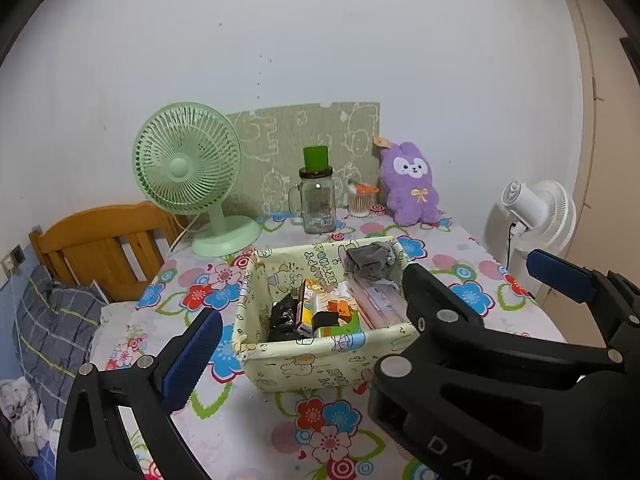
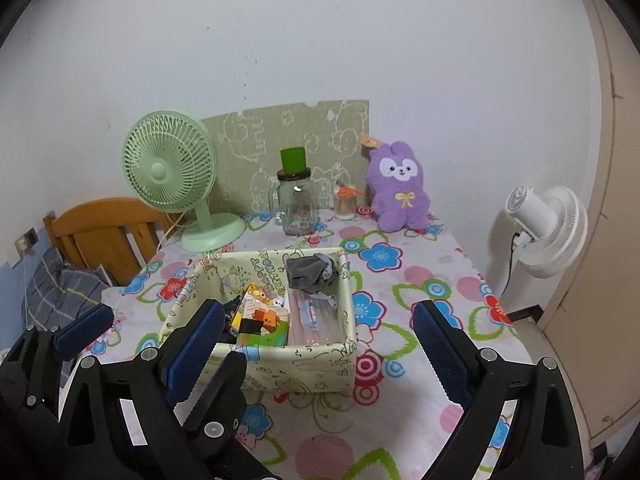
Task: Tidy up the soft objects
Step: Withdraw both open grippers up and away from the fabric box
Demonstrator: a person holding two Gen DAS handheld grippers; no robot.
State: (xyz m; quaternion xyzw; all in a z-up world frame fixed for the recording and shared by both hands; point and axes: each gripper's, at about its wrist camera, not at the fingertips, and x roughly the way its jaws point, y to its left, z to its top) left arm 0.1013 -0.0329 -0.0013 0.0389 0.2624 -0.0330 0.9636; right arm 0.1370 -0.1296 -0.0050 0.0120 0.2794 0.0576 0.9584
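A purple plush bunny sits upright against the wall at the back right of the floral table. A pale yellow fabric basket stands mid-table. It holds a crumpled grey cloth in its far right corner, plus snack packets and a flat pink pack. My left gripper hovers open before the basket; its right finger is hidden behind the other gripper. My right gripper is open too, its pads on either side of the basket's near end. Neither holds anything.
Along the back stand a green desk fan, a glass jar topped by a green cup, and a cotton-swab tub. A white fan stands off the right edge. A wooden headboard and checked pillow lie left.
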